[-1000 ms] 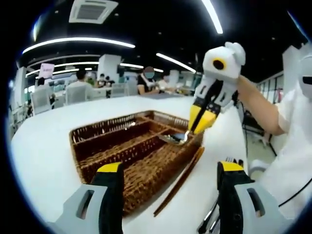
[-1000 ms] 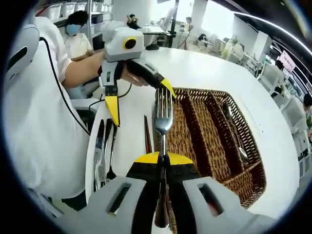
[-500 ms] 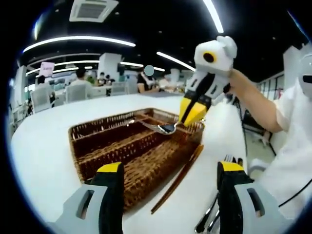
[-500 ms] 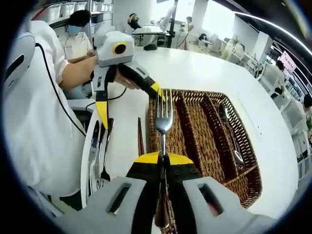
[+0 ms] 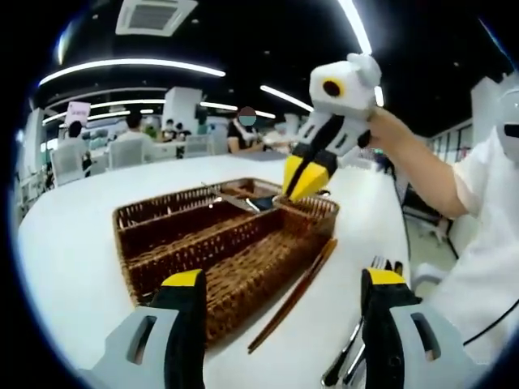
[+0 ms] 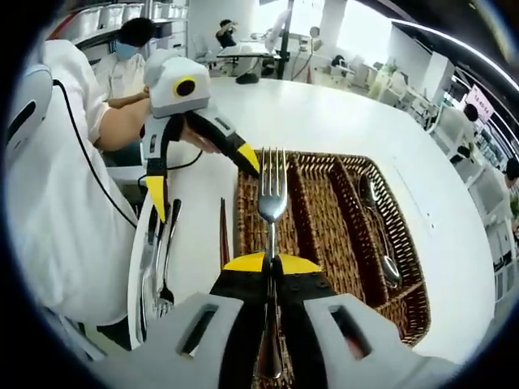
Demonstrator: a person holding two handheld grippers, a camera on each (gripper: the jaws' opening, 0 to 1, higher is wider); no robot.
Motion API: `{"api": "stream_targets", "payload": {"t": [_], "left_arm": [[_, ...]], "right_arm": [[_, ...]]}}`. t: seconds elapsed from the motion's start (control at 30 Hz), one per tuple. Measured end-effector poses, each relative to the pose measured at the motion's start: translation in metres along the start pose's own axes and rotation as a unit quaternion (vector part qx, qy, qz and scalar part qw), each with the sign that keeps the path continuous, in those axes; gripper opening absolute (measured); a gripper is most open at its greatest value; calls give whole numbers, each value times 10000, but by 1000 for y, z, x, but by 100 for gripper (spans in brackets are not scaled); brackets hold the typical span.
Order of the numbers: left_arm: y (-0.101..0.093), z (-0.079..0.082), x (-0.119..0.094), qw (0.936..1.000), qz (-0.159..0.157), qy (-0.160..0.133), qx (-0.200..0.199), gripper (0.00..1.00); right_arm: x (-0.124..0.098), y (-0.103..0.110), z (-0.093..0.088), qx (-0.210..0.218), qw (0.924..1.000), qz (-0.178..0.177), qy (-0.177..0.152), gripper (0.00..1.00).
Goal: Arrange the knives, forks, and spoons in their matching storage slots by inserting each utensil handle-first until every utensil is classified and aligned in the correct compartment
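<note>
My right gripper (image 6: 272, 266) is shut on a silver fork (image 6: 272, 194), tines pointing away, held over the near end of the brown wicker tray (image 6: 324, 154). In the left gripper view the right gripper (image 5: 302, 180) hangs above the tray's (image 5: 128, 241) far right corner, and the fork (image 5: 250, 202) sticks out leftward over the compartments. My left gripper (image 5: 282, 279) stands open and holds nothing, low in front of the tray. The right gripper view shows the left gripper (image 6: 201, 180) wide open beside the tray's left side. Two spoons (image 6: 379, 235) lie in the right-hand compartment.
A brown pair of chopsticks (image 5: 292, 293) lies on the white table along the tray's side. More loose cutlery (image 6: 158, 263) sits near the table edge, close to the person's sleeve (image 6: 57, 203). Other tables and people are far behind.
The right gripper has carried the fork up and further over the tray, leftward in the left gripper view. The left gripper stays open and has hardly moved.
</note>
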State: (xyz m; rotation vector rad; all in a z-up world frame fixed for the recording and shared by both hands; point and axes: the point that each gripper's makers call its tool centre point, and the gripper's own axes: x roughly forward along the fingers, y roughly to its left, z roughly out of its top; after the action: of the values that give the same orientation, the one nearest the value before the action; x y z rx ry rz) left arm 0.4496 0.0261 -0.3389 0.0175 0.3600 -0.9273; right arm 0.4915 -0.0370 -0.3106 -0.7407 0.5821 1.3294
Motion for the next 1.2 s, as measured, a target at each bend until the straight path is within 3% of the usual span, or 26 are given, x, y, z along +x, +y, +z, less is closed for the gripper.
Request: {"api": "stream_targets", "payload": {"t": [1.2], "left_arm": [[0, -4, -2, 10000, 22, -15, -44, 78]], "right_arm": [[26, -36, -1, 29, 9999, -13, 105, 2]]}}
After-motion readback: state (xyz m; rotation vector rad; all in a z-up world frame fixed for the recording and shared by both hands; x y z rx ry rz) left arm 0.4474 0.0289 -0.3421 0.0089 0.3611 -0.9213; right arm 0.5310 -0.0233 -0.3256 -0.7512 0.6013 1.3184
